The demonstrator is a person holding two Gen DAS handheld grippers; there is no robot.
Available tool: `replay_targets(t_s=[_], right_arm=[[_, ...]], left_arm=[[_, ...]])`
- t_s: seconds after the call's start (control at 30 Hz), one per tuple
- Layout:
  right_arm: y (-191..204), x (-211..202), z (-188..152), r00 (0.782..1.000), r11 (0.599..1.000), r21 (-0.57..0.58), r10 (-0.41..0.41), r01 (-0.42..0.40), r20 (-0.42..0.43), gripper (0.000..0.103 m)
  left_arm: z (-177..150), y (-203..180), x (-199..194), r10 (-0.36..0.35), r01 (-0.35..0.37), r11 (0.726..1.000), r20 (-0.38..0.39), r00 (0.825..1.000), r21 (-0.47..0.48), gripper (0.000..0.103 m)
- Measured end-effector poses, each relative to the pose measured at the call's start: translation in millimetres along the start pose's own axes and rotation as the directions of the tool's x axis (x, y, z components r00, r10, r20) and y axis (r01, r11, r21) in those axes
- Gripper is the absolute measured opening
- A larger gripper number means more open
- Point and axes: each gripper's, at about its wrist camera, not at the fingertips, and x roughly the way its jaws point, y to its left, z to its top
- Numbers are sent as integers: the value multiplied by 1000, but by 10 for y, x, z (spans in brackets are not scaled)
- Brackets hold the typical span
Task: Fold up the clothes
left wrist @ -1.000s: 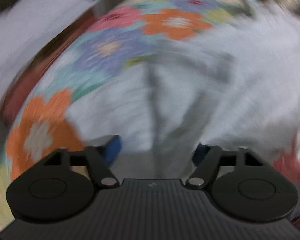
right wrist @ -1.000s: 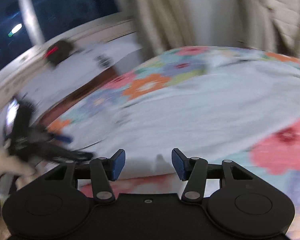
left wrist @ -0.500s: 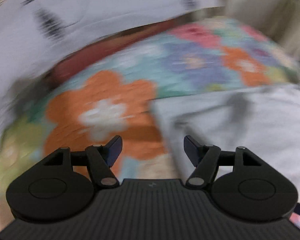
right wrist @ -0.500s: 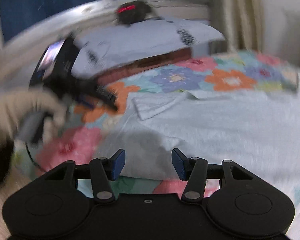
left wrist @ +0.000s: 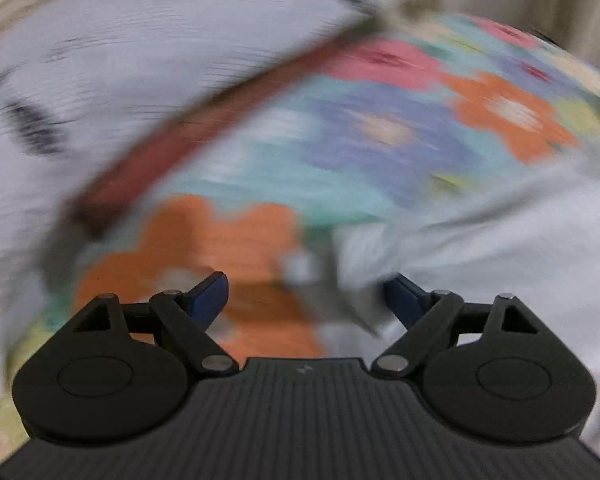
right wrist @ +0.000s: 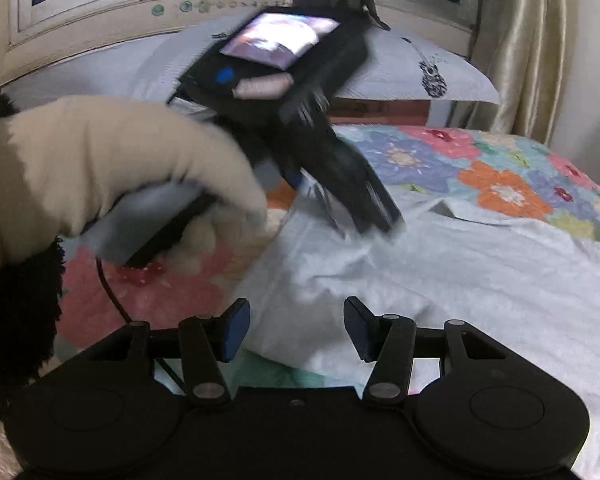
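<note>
Two grippers over a pale garment (right wrist: 440, 264) on a floral bedspread (right wrist: 500, 184). Left gripper (left wrist: 306, 300), jaws opening, straddles the garment's blurred corner. Right gripper (right wrist: 296, 328) half-open, empty, above the near hem. No legible writing.

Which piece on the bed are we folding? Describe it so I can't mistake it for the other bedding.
Start from the bed's flowered quilt, with a pale pillow at its head under the window. Spread flat across the quilt's near half lies the pale blue garment. It is the only plain, unpatterned cloth on the flowers, and its corner lies under the tips of the left gripper.
</note>
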Motion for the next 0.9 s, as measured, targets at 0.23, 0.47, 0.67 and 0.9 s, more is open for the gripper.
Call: replay_targets(t_s=[0.23, 0.47, 0.67, 0.9], right_arm=[[100, -23, -151, 996, 978, -192, -83, 76, -28, 57], [200, 216, -244, 990, 933, -340, -140, 119, -36, 61], [223, 508, -132, 984, 899, -401, -170, 176, 51, 73], [-428, 394, 199, 996, 996, 83, -45, 39, 75, 9]], left_arm=[[-116, 591, 63, -131, 99, 963, -114, 985, -250, 86], [-201, 666, 78, -250, 205, 930, -117, 961, -307, 91], [-219, 743, 95, -358, 300, 874, -89, 930, -383, 91], [-280, 680, 203, -557, 445, 702, -38, 830, -556, 93]])
